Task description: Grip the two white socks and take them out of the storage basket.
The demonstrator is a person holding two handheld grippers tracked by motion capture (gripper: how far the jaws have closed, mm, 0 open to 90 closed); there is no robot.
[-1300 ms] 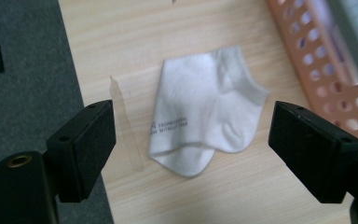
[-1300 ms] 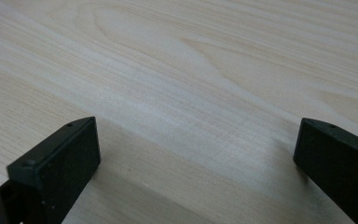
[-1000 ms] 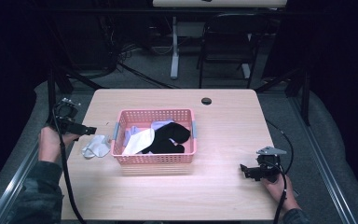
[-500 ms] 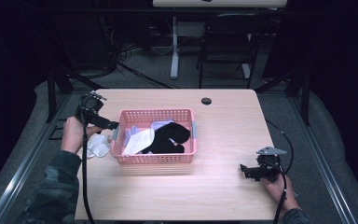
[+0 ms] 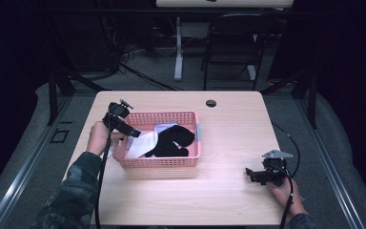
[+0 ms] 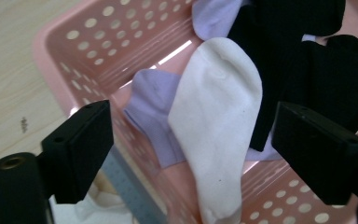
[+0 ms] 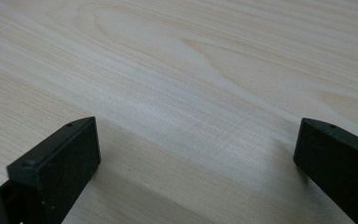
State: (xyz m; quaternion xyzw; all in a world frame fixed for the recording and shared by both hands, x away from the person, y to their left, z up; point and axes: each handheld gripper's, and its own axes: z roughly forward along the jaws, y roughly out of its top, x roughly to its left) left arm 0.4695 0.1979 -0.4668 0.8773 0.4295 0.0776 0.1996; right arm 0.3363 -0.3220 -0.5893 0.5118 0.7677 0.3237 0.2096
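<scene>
Now left claw (image 5: 136,134) angled down over pink basket (image 5: 190,160), jaws just closing w/ nothing gripped, white sock (image 6: 216,121) below.

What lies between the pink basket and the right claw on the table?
Nothing: in the high view, bare wooden table separates the pink basket from the right claw.

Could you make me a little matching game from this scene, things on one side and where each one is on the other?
Things:
1. white sock
2. black sock
3. left gripper
4. right gripper

Places:
A. low over bare table, near its right edge
B. over the basket's left rim
C. in the basket, overlapping a lilac sock
D. in the basket's right half

Pairs: 1-C, 2-D, 3-B, 4-A
</scene>
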